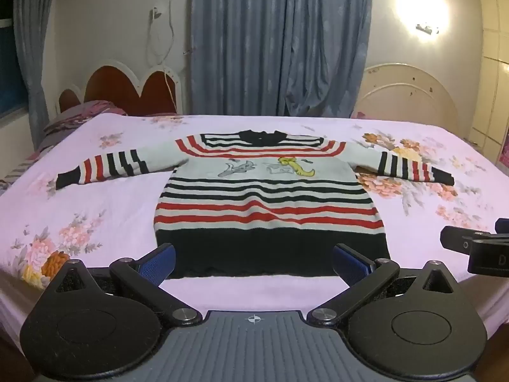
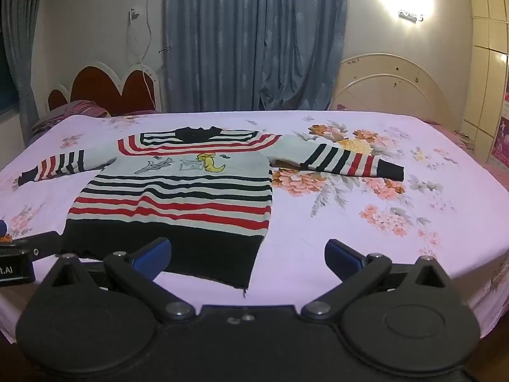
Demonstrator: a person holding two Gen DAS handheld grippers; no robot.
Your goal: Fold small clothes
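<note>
Left wrist view puts the striped sweater (image 1: 270, 197) in the middle of the frame, spread flat and face up on the bed (image 1: 95, 203), collar toward the top, black hem nearest the camera, and both sleeves stretched out toward the left and right edges. No fold shows in it yet, so the task looks to be at its very start: the garment is laid out and the first fold is still to come. At the bottom of this frame the left claw (image 1: 253, 259) hangs wide open with nothing between its blue fingers (image 1: 159, 262), just short of the hem. Right wrist view has the sweater toward centre left, and the right claw (image 2: 246, 254), equally wide open and empty, sits by the hem's lower right corner (image 2: 245, 281). A sensible next move, I judge, is for each claw to go out to a sleeve cuff or side edge, pinch only the knit, not the floral sheet beneath, and carry it inward across the body.
</note>
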